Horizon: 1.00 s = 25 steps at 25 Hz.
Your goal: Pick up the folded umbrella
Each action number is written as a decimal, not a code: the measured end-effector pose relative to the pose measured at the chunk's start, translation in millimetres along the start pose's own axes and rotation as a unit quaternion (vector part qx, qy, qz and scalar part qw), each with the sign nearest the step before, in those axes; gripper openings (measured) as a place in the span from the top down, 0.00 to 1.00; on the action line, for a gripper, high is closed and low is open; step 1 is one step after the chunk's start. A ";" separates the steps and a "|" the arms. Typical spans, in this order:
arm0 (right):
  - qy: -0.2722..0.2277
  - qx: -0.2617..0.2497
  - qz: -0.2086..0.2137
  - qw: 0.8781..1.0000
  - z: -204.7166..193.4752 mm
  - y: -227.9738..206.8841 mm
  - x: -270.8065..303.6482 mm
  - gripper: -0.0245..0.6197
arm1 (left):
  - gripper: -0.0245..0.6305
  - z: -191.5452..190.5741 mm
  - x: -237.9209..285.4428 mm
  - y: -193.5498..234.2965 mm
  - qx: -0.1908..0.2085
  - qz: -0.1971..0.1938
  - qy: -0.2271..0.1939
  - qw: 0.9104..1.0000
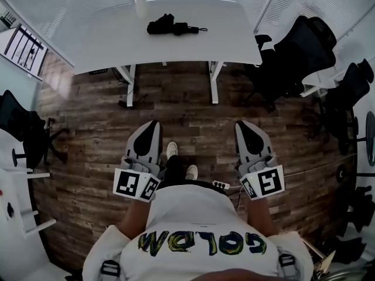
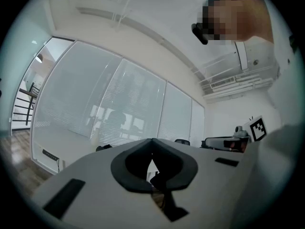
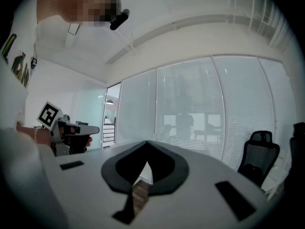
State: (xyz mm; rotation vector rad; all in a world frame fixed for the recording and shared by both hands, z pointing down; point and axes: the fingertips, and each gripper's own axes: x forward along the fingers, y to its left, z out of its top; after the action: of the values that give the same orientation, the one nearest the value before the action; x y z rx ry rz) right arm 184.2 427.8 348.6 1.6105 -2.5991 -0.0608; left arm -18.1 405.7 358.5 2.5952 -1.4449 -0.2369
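Note:
The folded black umbrella (image 1: 173,26) lies on the far white table (image 1: 105,40), near its back edge. I stand well short of the table on the wooden floor. In the head view my left gripper (image 1: 151,124) and right gripper (image 1: 243,124) are held level in front of me, both pointing toward the table. Each has its jaws together with nothing between them. The left gripper view shows its shut tips (image 2: 152,140) and a small dark shape, probably the umbrella (image 2: 103,147), far off on the table. In the right gripper view the tips (image 3: 146,143) meet too.
Black office chairs (image 1: 296,51) stand right of the table, another chair (image 1: 20,127) at the left. A pale bottle (image 1: 140,4) stands behind the umbrella. White furniture (image 1: 17,215) fills the near left. Wooden floor (image 1: 193,122) lies between me and the table.

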 end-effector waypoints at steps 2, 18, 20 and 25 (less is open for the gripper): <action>0.000 0.000 0.001 1.000 0.0 0.4 9.0 0.95 | 0.95 1.1 4.4 7.1 0.001 -0.001 0.000 1.000; -0.003 -0.023 0.023 0.999 21.2 30.8 197.3 0.95 | 0.95 31.4 74.8 166.1 -0.005 0.004 -0.011 1.000; -0.005 -0.026 0.022 0.999 26.2 34.8 220.0 0.95 | 0.95 37.6 85.3 183.8 -0.003 -0.003 -0.013 1.000; 0.000 -0.025 0.016 1.000 28.9 40.3 257.7 0.95 | 0.95 46.3 104.8 217.7 -0.006 -0.010 -0.012 1.000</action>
State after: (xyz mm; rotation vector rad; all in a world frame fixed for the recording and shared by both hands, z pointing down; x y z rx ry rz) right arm 31.5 214.8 335.8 1.5516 -2.6012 -0.1225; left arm -153.5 200.3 354.4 2.6081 -1.4211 -0.2783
